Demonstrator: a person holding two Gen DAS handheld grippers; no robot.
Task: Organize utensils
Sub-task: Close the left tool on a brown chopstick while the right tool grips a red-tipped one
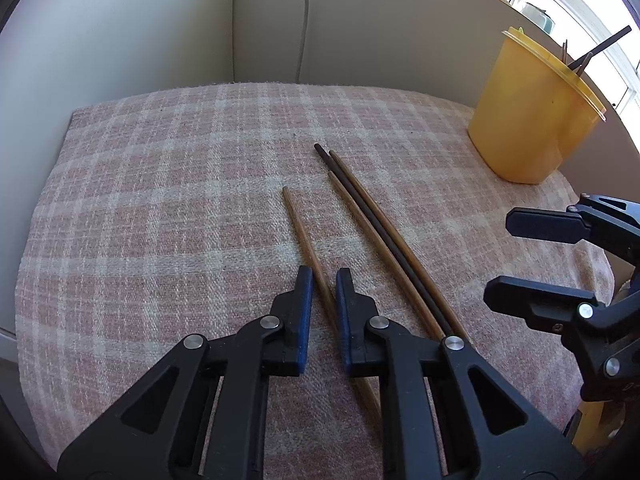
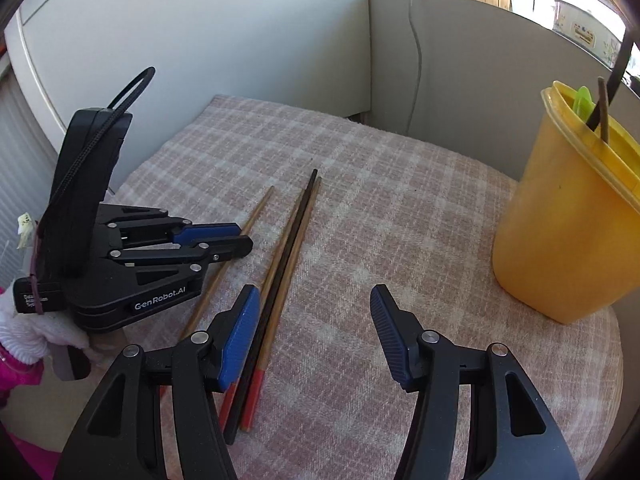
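**Spotter:** What do you have on the left?

**Operator:** My left gripper is tipped down over the single brown chopstick, which lies on the pink checked cloth covering the table. The stick runs straight through the gap between the blue pads. The jaws are drawn in narrow, but I can see a sliver of cloth on either side of the stick, so they aren't pressing on it.

**Spotter:** And the right?

**Operator:** My right gripper has its jaws well apart and nothing is between them, only cloth. From its own camera, its left finger sits just beside the bundle of three – a dark chopstick with a brown one touching it on each side. The brown ones have red ends. I can't tell whether the finger touches them.

**Spotter:** How are the sticks laid out?

**Operator:** The single one lies to the left of the bundle, close but apart. All four point roughly away from me.

**Spotter:** Where's the holder?

**Operator:** The yellow container stands upright at the far right of the table, well apart from the loose sticks. It has a few dark sticks and something green in it.
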